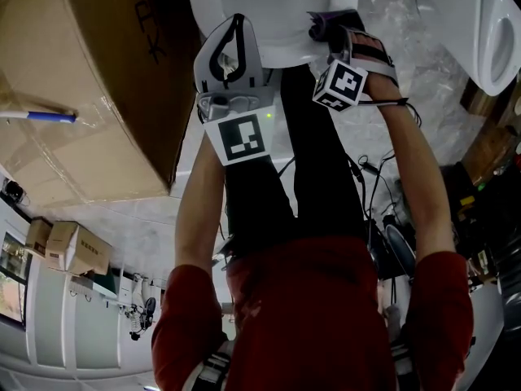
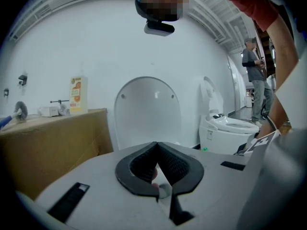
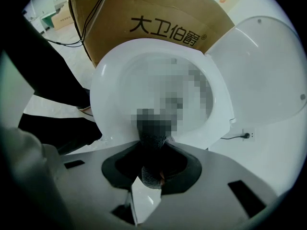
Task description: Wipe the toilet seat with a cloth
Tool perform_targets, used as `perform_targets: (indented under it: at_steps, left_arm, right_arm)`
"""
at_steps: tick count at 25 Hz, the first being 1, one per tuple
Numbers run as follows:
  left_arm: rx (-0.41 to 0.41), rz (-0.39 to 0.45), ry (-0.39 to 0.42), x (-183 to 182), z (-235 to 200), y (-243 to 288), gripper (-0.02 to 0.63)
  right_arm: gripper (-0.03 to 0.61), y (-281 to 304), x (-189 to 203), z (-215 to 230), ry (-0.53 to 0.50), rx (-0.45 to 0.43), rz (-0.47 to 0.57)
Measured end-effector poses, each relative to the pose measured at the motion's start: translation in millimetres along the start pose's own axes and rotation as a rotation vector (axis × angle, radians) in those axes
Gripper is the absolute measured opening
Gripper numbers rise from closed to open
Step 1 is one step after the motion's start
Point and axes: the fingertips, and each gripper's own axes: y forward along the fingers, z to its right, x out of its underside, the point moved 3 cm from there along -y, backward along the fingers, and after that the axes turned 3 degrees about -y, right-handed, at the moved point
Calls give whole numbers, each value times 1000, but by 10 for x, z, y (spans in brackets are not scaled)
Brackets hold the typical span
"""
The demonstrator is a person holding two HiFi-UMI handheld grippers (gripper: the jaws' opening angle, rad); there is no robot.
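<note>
Our right tool (image 3: 154,150) is clamped on the cloth (image 3: 152,139), a dark grey, coarse-textured wad. It is pinched deep between the jaws, with a short tail sticking out past the tips. The toilet seat (image 3: 110,85) lies directly below and beyond those tips, lowered onto the bowl, with its lid (image 3: 261,66) raised behind it and a cardboard box (image 3: 158,23) past its far side. The cloth's free end lines up with the rim of the seat nearest the tool, but we cannot tell whether it is touching. We judge the cloth to be light, soft and limp. It will fold wherever it is unsupported, so we think a bunched grip near the middle is best, leaving only a short pad to press with. The seat looks hard, smooth and glossy, so the cloth should slide over it easily. The seat needs no gripping, only downward pressure, since we expect it to lift at its hinge if caught from beneath. Our left tool (image 2: 157,145) has its jaws together with nothing between them. It points at the upright lid ahead of it, off to the side of the right tool.
</note>
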Motion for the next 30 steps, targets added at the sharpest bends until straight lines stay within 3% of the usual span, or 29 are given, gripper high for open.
perform_targets:
  at_steps: [5,12,30]
  left_arm:
    - [-14,-1,11,17,-91,-90,12]
    - [-88,28,-58,26,-304,-264,12]
    - [-184,27,-95,54,-788,-683,12]
  right_arm:
    - [86,-40,-95,-135,89,-34,-6]
    - [86,-114,-291,-294,222,-95,-10]
    - [86,-233,-1189,-533,615,-387,83]
